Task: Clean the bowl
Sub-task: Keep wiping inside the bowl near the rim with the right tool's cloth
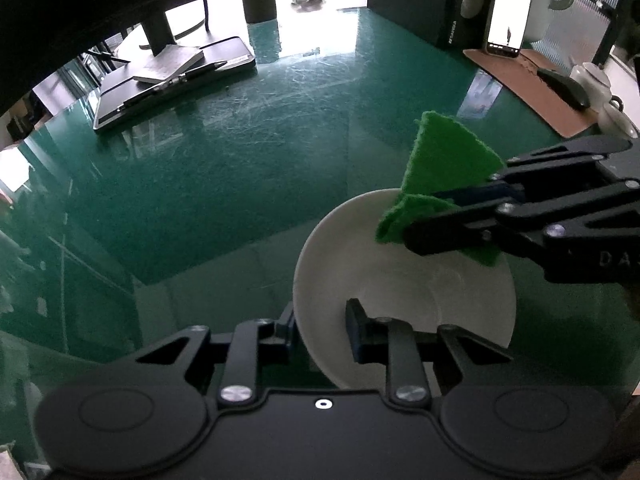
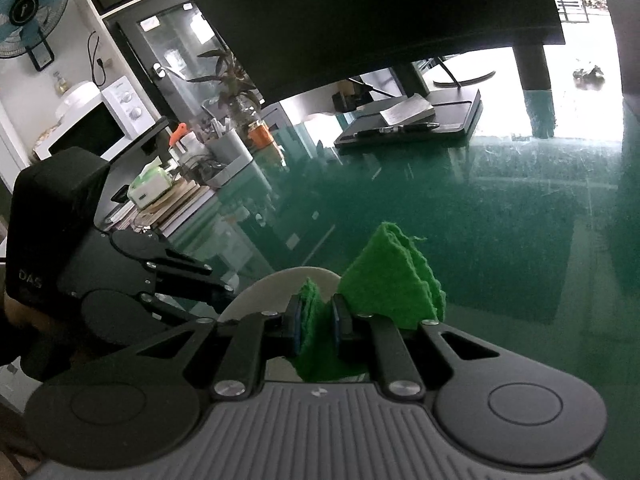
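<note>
You're gripping the white bowl (image 1: pixel 404 280) with your left tool (image 1: pixel 322 326), jaws nearly shut on its near rim, one finger outside the wall and one inside. The bowl is sitting on the green glass surface (image 1: pixel 224 168), low and right of centre in the left wrist view; whether it's tilted or flat, can't tell.

Your right tool (image 2: pixel 316 322) is clamping a folded green scrub pad (image 2: pixel 394 280), jaws almost closed with the pad squeezed between them. The pad is sticking up and out past the fingertips. In the left wrist view the right tool is coming in from the right edge and holding the pad over the bowl's far rim, its lower flap lying against or just above the inside wall; contact isn't clear.

In the right wrist view only a sliver of the bowl is showing behind the fingers, with the left tool at the left side.

Elsewhere on the surface: a laptop (image 1: pixel 172 84) with a notebook (image 1: pixel 170 64) and pen on top at the far left, well apart from the bowl; a phone (image 1: pixel 508 12) standing lit at the far right, a brown mat (image 1: pixel 532 84) with a mouse (image 1: pixel 564 86) on it.
</note>
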`<state>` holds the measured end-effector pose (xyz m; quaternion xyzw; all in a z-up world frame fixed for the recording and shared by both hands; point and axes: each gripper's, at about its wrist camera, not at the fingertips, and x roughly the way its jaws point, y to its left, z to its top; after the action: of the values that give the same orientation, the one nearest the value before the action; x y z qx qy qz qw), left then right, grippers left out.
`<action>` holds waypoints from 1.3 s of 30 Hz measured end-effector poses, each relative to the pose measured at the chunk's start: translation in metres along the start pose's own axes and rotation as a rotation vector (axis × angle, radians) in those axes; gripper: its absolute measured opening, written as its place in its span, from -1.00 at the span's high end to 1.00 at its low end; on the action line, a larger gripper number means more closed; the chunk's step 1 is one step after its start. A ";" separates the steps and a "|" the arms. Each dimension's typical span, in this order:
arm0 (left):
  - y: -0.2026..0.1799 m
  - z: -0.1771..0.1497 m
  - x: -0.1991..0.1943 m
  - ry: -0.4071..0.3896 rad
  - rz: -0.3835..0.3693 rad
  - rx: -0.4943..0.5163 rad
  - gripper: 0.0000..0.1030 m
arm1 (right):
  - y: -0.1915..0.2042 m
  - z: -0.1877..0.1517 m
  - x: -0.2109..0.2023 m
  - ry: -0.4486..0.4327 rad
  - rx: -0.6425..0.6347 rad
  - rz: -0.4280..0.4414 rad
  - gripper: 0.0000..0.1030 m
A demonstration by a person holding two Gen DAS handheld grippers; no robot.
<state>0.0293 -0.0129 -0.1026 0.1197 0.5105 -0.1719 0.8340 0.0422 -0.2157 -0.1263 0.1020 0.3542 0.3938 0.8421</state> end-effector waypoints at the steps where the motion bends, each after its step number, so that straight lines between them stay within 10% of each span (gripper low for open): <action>1: 0.000 0.000 0.000 0.000 -0.001 0.000 0.52 | 0.001 -0.003 -0.003 0.003 0.006 0.003 0.73; 39: -0.005 0.009 -0.002 0.021 0.010 0.073 0.40 | 0.006 -0.019 -0.017 -0.006 0.052 0.016 0.74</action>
<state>0.0335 -0.0206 -0.0972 0.1543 0.5121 -0.1847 0.8245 0.0187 -0.2264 -0.1290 0.1281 0.3608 0.3909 0.8370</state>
